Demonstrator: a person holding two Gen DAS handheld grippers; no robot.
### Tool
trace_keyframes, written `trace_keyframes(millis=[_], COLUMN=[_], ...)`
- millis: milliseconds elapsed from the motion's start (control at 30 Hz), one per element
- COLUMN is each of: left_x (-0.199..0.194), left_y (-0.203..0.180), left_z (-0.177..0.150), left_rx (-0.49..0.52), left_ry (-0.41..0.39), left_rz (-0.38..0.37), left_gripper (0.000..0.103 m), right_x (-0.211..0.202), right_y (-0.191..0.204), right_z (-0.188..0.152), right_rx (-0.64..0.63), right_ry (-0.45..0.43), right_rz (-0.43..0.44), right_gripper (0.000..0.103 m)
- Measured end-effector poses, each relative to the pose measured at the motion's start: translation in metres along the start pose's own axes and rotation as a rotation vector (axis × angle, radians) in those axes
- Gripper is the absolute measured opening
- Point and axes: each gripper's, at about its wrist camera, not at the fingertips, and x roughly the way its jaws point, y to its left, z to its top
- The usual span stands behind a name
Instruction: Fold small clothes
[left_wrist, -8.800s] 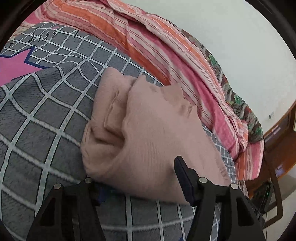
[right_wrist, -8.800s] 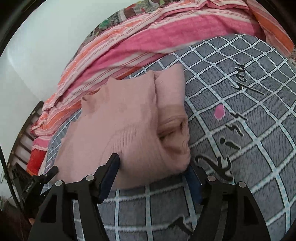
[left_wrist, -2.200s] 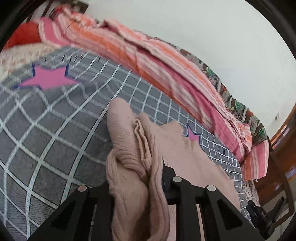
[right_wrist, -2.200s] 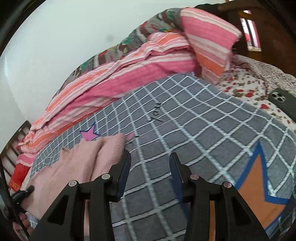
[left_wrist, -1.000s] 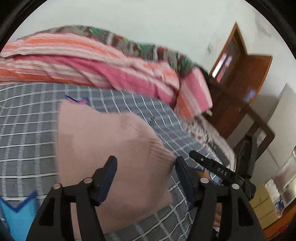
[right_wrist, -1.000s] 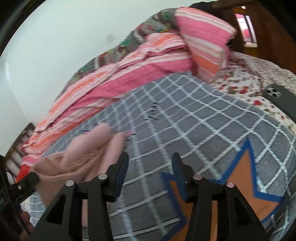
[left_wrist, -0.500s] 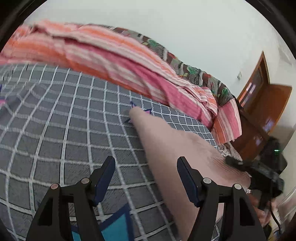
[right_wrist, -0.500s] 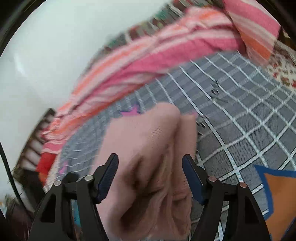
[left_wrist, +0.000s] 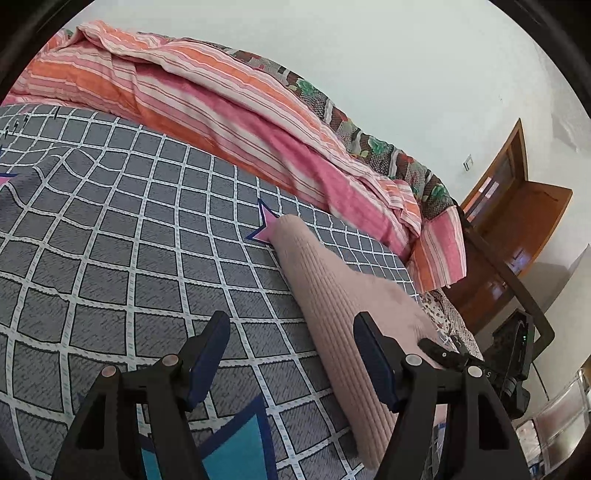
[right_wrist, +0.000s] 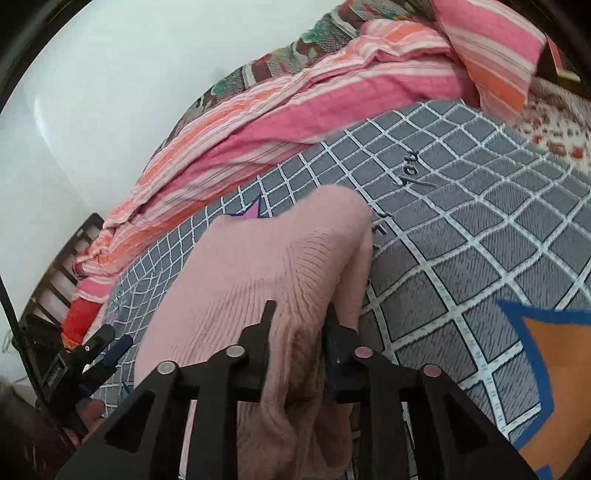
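- We see a pink knitted sweater (right_wrist: 258, 280) lying folded on a bed, on a grey blanket (left_wrist: 122, 236) with a white grid and coloured stars.
- Our right gripper (right_wrist: 297, 321) has its fingers (right_wrist: 266, 325) closing on a thick fold at the near end of the sweater; the knit bulges up between them and both fingers press into it.
- Our left gripper (left_wrist: 291, 354) hovers over the blanket with its fingers (left_wrist: 212, 339) spread. Between them there is only the grid cloth.
- In the left view the sweater (left_wrist: 343, 306) runs as a long ribbed roll from a pink star (left_wrist: 266, 225) down to the lower right, and it passes just beside the right-hand finger of the left gripper. We cannot tell if that finger touches it.
- Behind the blanket a striped pink and orange quilt (left_wrist: 229, 107) is heaped along the pale wall.
- Black letters (right_wrist: 410, 170) are printed on the blanket just right of the far end of the sweater.
- A wooden door (left_wrist: 517, 206) stands open at the right edge of the left view.
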Motion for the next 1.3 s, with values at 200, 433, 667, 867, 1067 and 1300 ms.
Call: trace_keyframes(millis=[200,433,667,867,1067,1300], left_x=[0.0,-0.002,-0.003,-0.01,-0.019,-0.038], left_y=[0.0,0.001,0.007,0.011,0.024,0.04], left_z=[0.001,0.002,0.006,0.008,0.01,0.015], left_rx=[0.012,0.013,-0.021,-0.043,-0.101,-0.159], left_ry=[0.0,-0.015,-0.018,-0.036,-0.054,-0.087], left_rz=[-0.004,-0.001,-0.013,-0.029,-0.037,-0.011], left_gripper=[0.067,0.067,0.067,0.067,0.067,0.067], right_x=[-0.004,0.033,0.05,0.042,0.008,-0.01], right_y=[-0.008,-0.023,-0.01,-0.007,0.046,0.13], right_z=[0.007,0.019,0.025,0.033,0.05,0.068], right_rx=[0.008,0.112,0.054,0.083,-0.003,-0.128], right_ry=[-0.013,0.096,0.154,0.171,0.101,0.057], right_rz=[-0.015,0.064,0.073,0.11,0.096,0.034], right_gripper=[0.065,0.079,0.056,0.037,0.033,0.032])
